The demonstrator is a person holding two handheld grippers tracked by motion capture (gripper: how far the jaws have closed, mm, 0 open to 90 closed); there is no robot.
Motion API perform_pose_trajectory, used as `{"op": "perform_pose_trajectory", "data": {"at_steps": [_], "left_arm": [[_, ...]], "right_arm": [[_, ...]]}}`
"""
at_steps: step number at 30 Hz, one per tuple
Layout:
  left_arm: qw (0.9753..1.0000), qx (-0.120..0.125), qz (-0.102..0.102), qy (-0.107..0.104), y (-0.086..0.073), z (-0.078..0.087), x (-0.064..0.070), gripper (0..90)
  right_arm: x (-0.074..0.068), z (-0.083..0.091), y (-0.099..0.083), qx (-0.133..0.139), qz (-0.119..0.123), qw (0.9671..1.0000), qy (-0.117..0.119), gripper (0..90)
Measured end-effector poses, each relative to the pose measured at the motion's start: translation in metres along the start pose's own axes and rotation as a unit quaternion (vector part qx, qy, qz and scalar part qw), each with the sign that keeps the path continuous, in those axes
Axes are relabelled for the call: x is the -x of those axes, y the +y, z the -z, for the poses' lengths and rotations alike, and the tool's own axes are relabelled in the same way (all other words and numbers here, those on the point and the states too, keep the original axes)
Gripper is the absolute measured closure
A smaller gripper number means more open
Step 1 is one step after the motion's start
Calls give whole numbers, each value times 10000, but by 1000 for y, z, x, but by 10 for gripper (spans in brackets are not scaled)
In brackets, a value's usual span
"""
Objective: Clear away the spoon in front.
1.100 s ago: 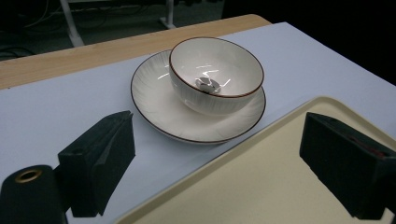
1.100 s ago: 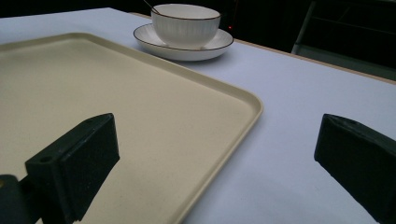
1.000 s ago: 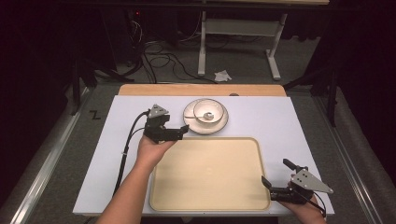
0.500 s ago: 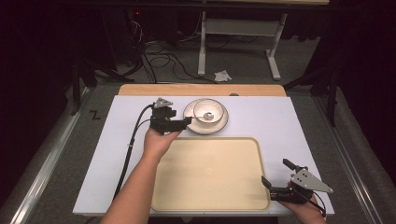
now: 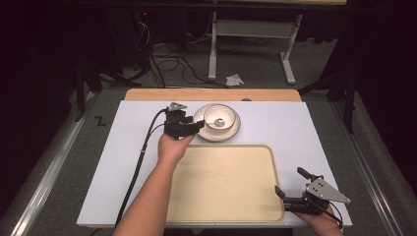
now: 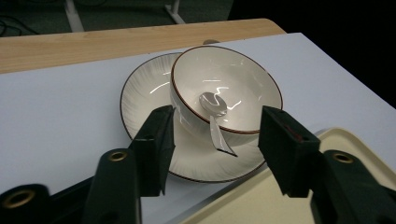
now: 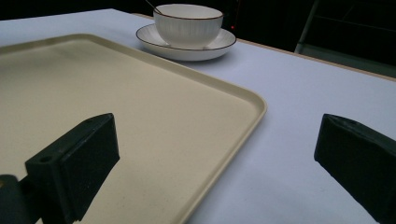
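While left gripper (image 6: pixel 215 140) spread at bowl (image 6: pixel 229 88) rim, right gripper (image 7: pixel 210 163) spread astride tray (image 7: pixel 252 105) corner

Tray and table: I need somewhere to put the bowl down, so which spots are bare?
The tray is bare across its whole inside. The white table is free right of the plate, and left of the left tool. It is crowded at the plate, which carries the bowl and spoon.
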State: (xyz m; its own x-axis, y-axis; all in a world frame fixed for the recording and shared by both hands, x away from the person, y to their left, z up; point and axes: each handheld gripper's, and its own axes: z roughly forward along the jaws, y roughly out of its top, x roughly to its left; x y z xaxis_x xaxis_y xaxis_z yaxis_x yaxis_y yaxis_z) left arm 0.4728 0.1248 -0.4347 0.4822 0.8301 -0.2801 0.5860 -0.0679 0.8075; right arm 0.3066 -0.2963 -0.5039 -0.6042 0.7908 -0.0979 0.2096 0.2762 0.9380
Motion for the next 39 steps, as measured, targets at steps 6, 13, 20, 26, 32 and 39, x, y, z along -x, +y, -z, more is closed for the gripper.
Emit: {"op": "perform_pose_trajectory", "data": {"at_steps": [6,13,20,26,32,39], "left_arm": [[9999,-74,61,-98,-1,-2,0,599],[9999,-108,93,-74,-1,-2,2,718],[9999,-104,90,-25,-1,-1,2,800],[9999,-112,75,29,-1,-1,3,814],[9999,-95,32,111,-1,0,4,822],[9998,-69,-41,188,0,0,6,828]], "right_arm": [[0,0,0,2,12,10000,-13,6],[0,0,0,-5,10,10000,-23,6],[0,1,0,-2,6,10000,-29,6],[0,1,0,0,13,10000,-29,6],[0,0,0,0,0,10000,-28,6],[0,0,0,-7,-17,10000,-24,6]]}}
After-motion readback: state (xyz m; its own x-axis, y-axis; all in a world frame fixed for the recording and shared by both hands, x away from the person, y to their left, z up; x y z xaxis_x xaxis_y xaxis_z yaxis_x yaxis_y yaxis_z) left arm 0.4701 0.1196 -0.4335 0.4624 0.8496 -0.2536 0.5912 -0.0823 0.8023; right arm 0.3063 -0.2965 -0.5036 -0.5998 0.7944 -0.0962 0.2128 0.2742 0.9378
